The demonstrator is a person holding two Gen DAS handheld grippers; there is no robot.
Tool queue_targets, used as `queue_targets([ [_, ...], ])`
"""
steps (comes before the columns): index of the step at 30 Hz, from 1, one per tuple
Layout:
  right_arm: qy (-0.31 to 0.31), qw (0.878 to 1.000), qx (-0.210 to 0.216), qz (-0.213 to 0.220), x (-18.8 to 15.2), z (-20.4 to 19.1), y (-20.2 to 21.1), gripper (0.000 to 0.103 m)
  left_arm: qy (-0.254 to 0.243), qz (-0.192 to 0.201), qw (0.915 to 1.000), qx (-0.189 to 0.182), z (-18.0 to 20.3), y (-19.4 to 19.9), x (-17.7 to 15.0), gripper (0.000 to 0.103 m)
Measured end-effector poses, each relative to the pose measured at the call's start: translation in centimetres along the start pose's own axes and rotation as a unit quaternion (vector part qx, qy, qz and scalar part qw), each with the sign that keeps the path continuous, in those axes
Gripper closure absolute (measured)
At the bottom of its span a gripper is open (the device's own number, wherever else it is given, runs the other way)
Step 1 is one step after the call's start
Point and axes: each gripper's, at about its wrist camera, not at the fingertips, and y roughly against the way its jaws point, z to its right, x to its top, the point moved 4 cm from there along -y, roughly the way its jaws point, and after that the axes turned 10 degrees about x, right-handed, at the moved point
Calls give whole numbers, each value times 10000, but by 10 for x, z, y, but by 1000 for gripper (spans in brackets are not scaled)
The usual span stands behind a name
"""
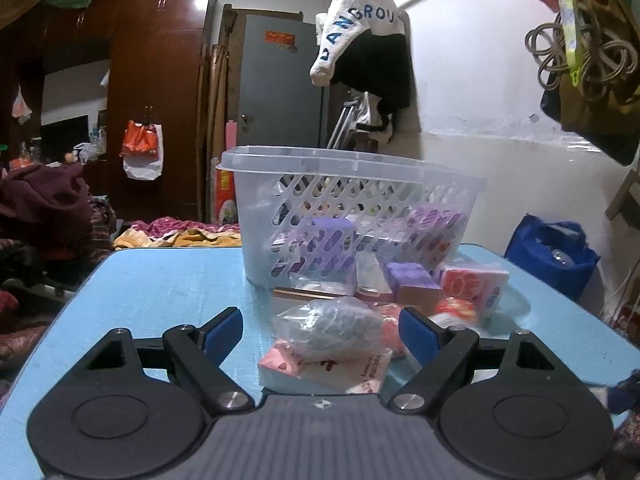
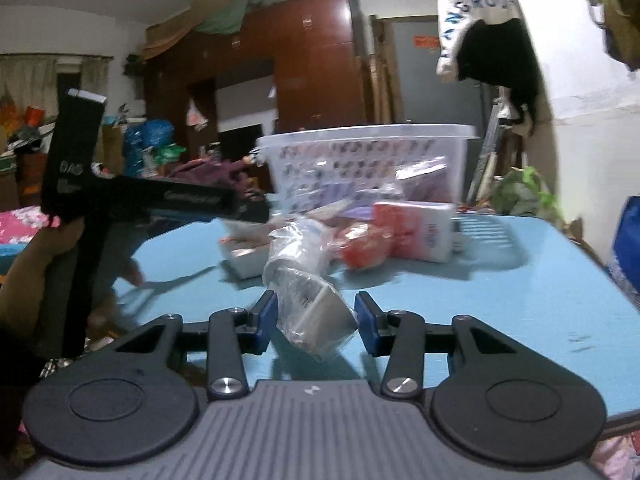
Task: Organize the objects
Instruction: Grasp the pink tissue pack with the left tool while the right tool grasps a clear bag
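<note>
Currently, a plastic-wrapped grey item is pinched by the right gripper above the blue table; the left gripper is held spread around a clear bag.

You work in a lived-in bedroom at home. A tall wardrobe fills the back wall, with bundles piled on top. Bedding lies rumpled beyond your blue worktop. Clothes hang on the white wall, a bag stands below, and a grey door is closed.
</note>
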Motion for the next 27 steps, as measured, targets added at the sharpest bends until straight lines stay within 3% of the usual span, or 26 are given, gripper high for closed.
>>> queue_targets([
  [5, -128, 9995, -253, 108, 2, 20, 8, 57, -300, -38, 9994, 161, 12, -4, 2, 15],
  [9, -203, 9988, -431, 147, 1, 32, 14, 58, -470, -228, 9986, 118, 19, -10, 1, 39],
  [18, -345, 9970, -633, 268, 8, 51, 20, 60, -103, 73, 9999, -5, 8, 0, 2, 39],
  [27, -434, 9972, -542, 265, 10, 57, 20, 62, 157, 62, 9998, -113, -1, -2, 3, 39],
])
